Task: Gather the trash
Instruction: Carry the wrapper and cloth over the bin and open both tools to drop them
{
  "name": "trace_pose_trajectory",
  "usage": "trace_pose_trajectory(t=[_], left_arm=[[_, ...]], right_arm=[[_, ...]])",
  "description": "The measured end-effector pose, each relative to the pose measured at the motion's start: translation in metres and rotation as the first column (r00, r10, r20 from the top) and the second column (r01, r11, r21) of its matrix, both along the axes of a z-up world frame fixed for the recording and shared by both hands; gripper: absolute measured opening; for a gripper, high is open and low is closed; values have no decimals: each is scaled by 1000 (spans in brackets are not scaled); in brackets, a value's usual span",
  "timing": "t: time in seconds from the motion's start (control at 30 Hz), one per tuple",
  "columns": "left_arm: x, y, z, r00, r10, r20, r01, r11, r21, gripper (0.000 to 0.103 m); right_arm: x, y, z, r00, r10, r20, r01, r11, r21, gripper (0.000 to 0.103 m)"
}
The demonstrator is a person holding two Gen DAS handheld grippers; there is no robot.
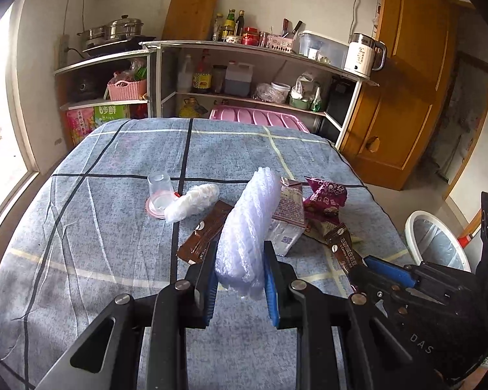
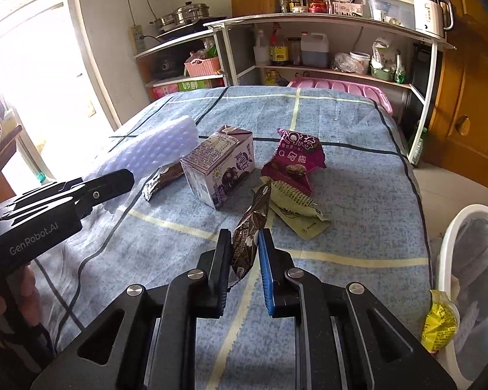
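Observation:
My left gripper (image 1: 239,271) is shut on a white foam net sleeve (image 1: 249,224) and holds it above the blue checked table; the sleeve also shows in the right wrist view (image 2: 146,152). My right gripper (image 2: 245,243) is shut on a brown coffee sachet (image 2: 250,227), which also shows in the left wrist view (image 1: 343,248). On the cloth lie a purple milk carton (image 2: 216,170), a magenta plum snack bag (image 2: 296,159), a green wrapper (image 2: 296,208), another brown sachet (image 1: 205,230), a second foam sleeve (image 1: 192,201) and a clear plastic cup (image 1: 159,191).
A white bin with a clear liner (image 2: 471,260) stands at the table's right edge, a yellow wrapper (image 2: 439,321) on its rim. Kitchen shelves (image 1: 250,48) with bottles and pots stand behind the table. A wooden door (image 1: 403,74) is at the right.

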State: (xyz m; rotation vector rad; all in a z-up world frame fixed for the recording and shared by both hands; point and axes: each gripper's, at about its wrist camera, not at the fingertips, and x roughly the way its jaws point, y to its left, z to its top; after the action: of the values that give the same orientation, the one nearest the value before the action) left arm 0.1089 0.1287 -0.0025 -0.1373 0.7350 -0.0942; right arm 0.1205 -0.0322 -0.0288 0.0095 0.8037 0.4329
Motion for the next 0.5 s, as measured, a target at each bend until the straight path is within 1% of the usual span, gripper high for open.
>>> trace_pose_trajectory(t=[0.2, 0.5], left_arm=[[-16, -12, 11, 1000, -18, 24, 19, 1000, -11, 25], [-24, -47, 22, 995, -93, 48, 93, 995, -17, 25]], right_arm=[[-16, -16, 10, 1000, -4, 26, 3, 1000, 22, 17], [-32, -50, 27, 996, -67, 60, 64, 997, 49, 17]])
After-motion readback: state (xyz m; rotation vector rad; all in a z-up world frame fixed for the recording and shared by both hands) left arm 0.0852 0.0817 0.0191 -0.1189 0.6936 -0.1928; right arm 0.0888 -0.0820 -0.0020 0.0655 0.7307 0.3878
